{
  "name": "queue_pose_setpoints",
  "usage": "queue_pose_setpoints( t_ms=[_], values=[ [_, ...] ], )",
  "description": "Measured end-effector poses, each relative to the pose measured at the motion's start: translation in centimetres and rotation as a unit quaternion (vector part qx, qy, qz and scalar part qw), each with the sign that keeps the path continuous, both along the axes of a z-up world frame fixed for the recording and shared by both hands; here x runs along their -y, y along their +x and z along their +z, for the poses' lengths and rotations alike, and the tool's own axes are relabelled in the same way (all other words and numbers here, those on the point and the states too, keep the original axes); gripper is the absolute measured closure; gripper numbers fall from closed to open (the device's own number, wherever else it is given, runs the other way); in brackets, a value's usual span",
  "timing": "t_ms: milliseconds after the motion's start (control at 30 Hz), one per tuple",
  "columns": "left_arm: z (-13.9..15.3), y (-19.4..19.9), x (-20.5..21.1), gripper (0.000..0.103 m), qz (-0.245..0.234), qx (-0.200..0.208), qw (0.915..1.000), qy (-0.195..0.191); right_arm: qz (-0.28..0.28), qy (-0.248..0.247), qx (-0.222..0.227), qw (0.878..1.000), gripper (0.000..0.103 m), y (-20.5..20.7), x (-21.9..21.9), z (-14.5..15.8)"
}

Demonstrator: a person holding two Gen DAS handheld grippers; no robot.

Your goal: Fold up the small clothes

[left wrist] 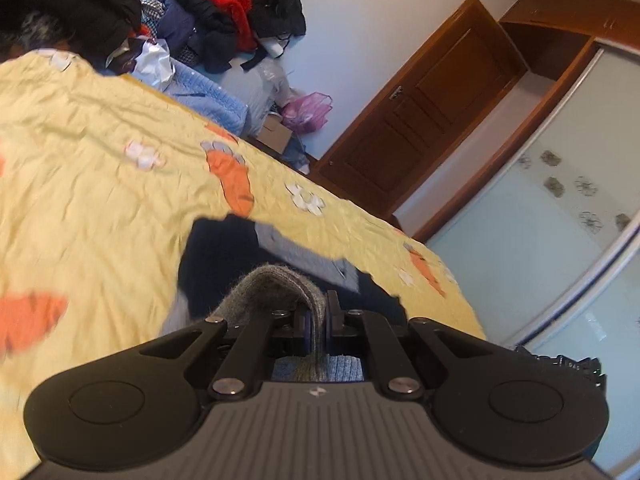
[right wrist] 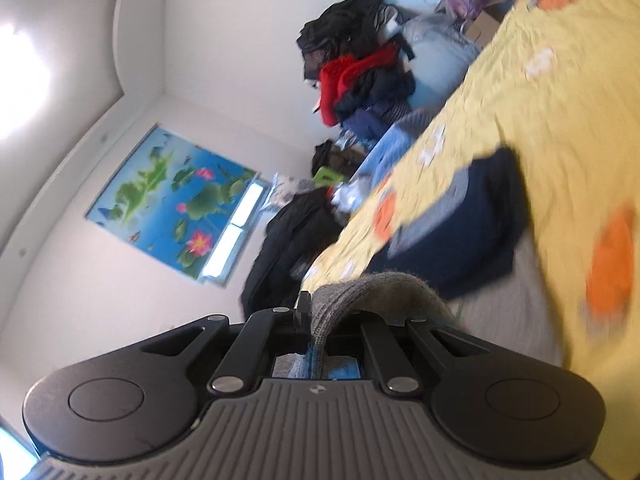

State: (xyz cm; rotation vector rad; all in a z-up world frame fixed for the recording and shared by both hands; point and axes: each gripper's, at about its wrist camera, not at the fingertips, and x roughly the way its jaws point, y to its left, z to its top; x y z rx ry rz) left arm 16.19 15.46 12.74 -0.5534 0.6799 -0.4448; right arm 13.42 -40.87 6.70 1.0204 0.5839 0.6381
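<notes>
The left claw (left wrist: 316, 322) is pinched on a fold of grey knitted cloth (left wrist: 272, 284), which arches up over the fingertips and runs down between the two pads; a blue ribbed part of it shows lower down, behind the jaws. The right claw (right wrist: 316, 320) likewise grips a grey knitted fold (right wrist: 376, 292), which humps over its tip and hangs down between the fingers, with a streak of blue below. Whether both claws hold the same garment cannot be told from these views.

Beyond the left claw a dark navy garment (left wrist: 224, 256) with a grey band lies on the bed, whose yellow bedspread (left wrist: 100, 152) is printed with orange shapes and white flowers. The right wrist view shows the navy garment (right wrist: 472, 232) too, blurred, lying on the yellow bedspread (right wrist: 560, 112) just past the grey fold.

At the far side of the bed a heap of clothes (left wrist: 224, 12) in red, black and navy is piled against the wall, with a light blue knit beside it. A brown wooden door (left wrist: 420, 112) and a sliding wardrobe (left wrist: 552, 208) stand beyond the bed. The right view also shows a lotus picture (right wrist: 172, 200) on the wall.
</notes>
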Motion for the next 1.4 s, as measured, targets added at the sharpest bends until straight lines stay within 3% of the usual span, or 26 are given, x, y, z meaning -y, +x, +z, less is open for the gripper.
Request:
queue_pose_setpoints(
  t_ms=[167,333,400,500,567,600,633,700,767,867,933,1033,1100,1233,1267,1300,1400],
  values=[
    [-2.1,9.4,2.6,0.098,0.016,-0.01,0.9993,0.031,-0.044,0.01,-0.043,0.998,0.089,9.6,1.5,-3.6],
    [-4.2,15.6,4.2,0.098,0.04,-0.019,0.9955,0.084,-0.076,-0.008,-0.094,0.993,0.089,16.2,1.5,-8.3],
    [-5.1,17.0,4.1,0.097,0.049,-0.027,0.9937,0.097,-0.095,-0.001,-0.111,0.989,0.076,17.8,1.5,-9.7],
    [-5.8,18.4,3.3,0.096,0.039,-0.044,0.996,0.067,-0.125,0.011,-0.109,0.986,0.05,19.1,1.8,-10.4],
    [-5.7,18.8,2.5,0.084,0.045,-0.049,0.9969,0.043,-0.137,0.017,-0.094,0.986,0.046,19.5,2.0,-10.1],
    [-5.7,19.0,2.1,0.062,0.042,-0.056,0.9971,0.03,-0.136,0.016,-0.094,0.986,0.046,19.7,2.1,-9.9],
    [-5.6,19.0,1.8,0.033,0.038,-0.056,0.9976,0.017,-0.134,0.015,-0.09,0.987,0.046,19.7,2.1,-9.8],
    [-4.9,18.2,1.2,0.015,0.066,-0.036,0.9968,0.027,-0.132,-0.006,-0.083,0.988,0.046,19.5,1.8,-9.1],
    [-4.2,17.1,0.6,0.015,0.092,-0.016,0.9941,0.055,-0.123,-0.036,-0.074,0.989,0.045,18.8,1.8,-8.3],
    [-4.6,15.2,0.5,0.015,0.101,-0.037,0.987,0.119,-0.109,-0.115,-0.077,0.984,0.043,17.3,1.1,-7.3],
    [-5.8,13.5,1.2,0.015,0.078,-0.028,0.9823,0.168,-0.087,-0.187,-0.077,0.975,0.043,16.3,0.2,-7.3],
    [-7.7,12.8,3.0,0.015,0.058,-0.023,0.9648,0.256,-0.07,-0.273,-0.089,0.955,0.043,15.3,-0.8,-8.1],
    [-8.6,13.8,3.5,0.015,0.054,-0.036,0.9636,0.259,-0.08,-0.278,-0.099,0.952,0.043,16.0,-0.7,-8.8],
    [-9.4,17.1,4.8,0.016,0.066,-0.054,0.9616,0.261,-0.091,-0.234,-0.104,0.962,0.043,18.0,-0.7,-9.3],
    [-9.4,17.8,5.3,0.021,0.068,-0.054,0.96,0.266,-0.089,-0.238,-0.105,0.961,0.043,18.8,-1.0,-9.1],
    [-9.3,18.5,5.8,0.034,0.065,-0.056,0.9591,0.27,-0.087,-0.248,-0.107,0.959,0.043,19.5,-1.5,-9.1],
    [-10.1,20.5,7.2,0.039,0.046,-0.069,0.9521,0.294,-0.075,-0.282,-0.105,0.951,0.043,21.3,-2.7,-8.9]
  ],
)
